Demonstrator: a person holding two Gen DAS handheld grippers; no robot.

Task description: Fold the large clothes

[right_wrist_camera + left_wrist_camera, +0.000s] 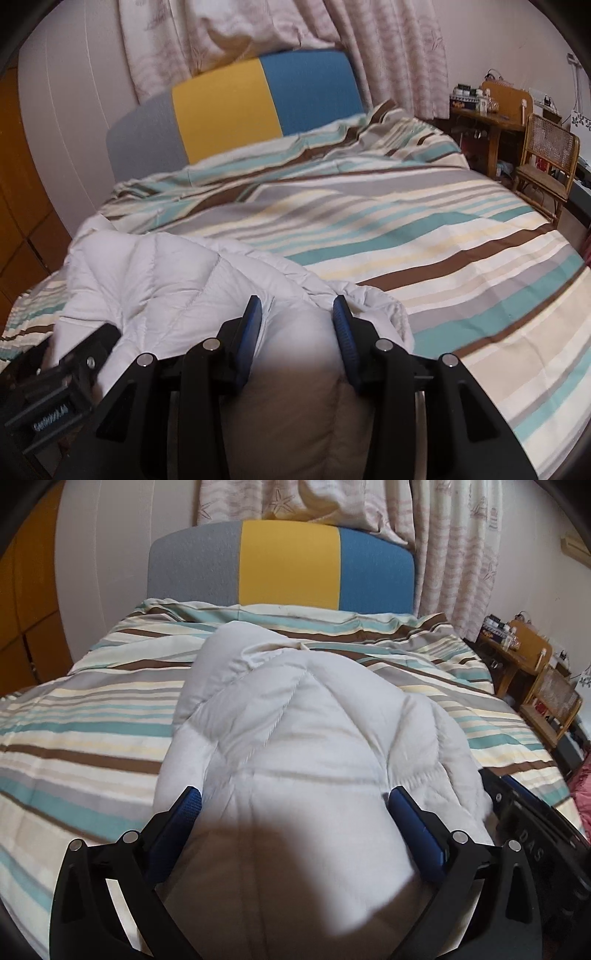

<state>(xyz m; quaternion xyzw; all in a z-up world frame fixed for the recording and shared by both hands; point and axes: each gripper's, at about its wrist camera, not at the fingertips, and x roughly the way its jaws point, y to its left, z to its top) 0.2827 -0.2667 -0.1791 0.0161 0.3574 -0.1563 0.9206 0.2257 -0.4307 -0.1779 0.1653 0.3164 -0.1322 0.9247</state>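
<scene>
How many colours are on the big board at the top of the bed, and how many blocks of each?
Headboard blocks:
Grey: 1
Yellow: 1
Blue: 1
Total: 3 blocks, 3 colours

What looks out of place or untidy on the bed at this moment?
Nothing is damaged or spilled. The white padded garment lies bunched, not flat, with the left gripper and the right gripper each around a thick fold. The striped bedspread is rumpled near the headboard.
</scene>
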